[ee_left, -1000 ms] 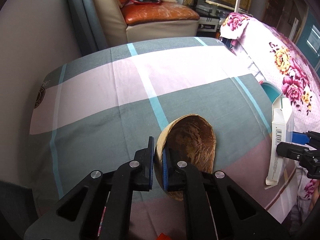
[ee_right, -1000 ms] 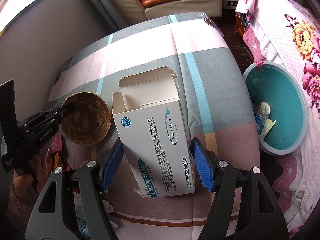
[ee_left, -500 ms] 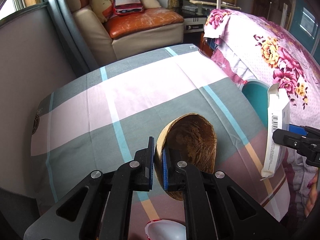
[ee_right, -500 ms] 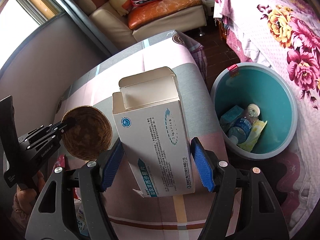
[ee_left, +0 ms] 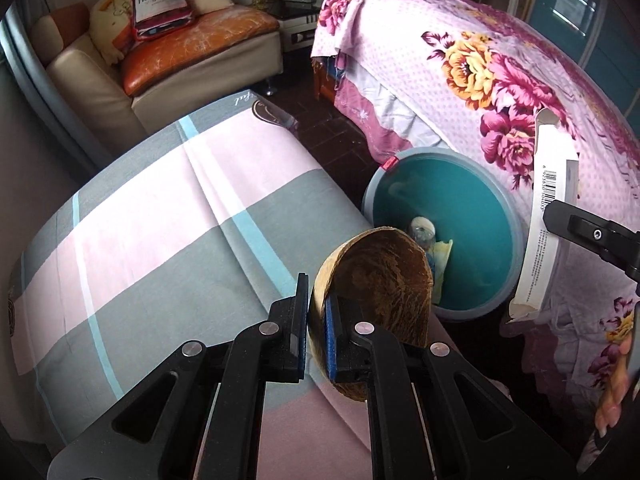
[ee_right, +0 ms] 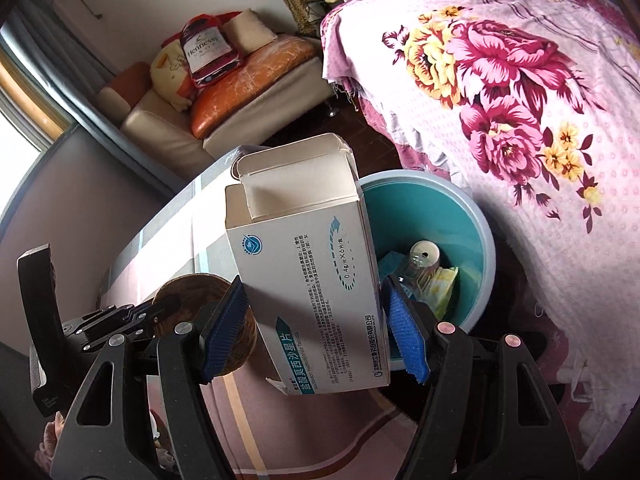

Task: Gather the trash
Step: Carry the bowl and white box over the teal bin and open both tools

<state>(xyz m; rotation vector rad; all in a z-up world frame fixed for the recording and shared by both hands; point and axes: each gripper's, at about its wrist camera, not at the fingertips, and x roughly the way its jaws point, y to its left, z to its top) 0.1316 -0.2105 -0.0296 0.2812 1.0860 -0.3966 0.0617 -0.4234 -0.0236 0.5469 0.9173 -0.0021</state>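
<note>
Left hand-held gripper (ee_left: 316,326), at left, is pinching the rim of a coconut shell half (ee_left: 374,280) between pads pressed close together; the shell is hanging clear above the checked cloth of the bench (ee_left: 160,216), with the teal bin (ee_left: 498,208) lying ahead and to its right. Right hand-held gripper (ee_right: 316,332), at right, is clamping a white medicine carton (ee_right: 308,276) across its width, open flap uppermost, with the bin (ee_right: 486,236) just beyond its right finger. A plastic bottle (ee_right: 422,258) and yellow wrapper (ee_right: 446,284) are already lying inside. The step in hand appears to be carrying both items to the bin; next, each needs centring over the opening before the fingers spread
</note>
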